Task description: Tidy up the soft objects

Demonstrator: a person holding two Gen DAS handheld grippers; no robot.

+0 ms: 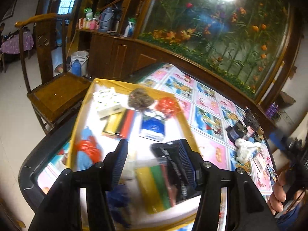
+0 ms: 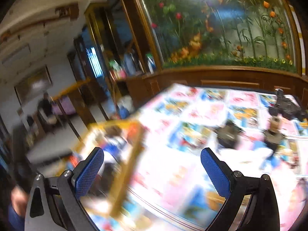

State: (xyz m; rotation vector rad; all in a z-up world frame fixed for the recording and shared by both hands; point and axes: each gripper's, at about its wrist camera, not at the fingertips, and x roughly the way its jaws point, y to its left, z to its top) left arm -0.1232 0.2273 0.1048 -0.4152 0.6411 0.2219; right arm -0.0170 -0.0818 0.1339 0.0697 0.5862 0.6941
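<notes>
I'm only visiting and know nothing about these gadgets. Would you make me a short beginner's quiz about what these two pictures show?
1. True or false: the left hand-held gripper hangs over the yellow-rimmed tray.
2. Which lies outside the tray on the patterned tablecloth: A) the white soft toy, B) the red crumpled bag, C) the brown fuzzy ball?
3. Fill in: the right hand-held gripper is holding ____.

Key: 1 true; 2 A; 3 nothing, its jaws are wide open.
</notes>
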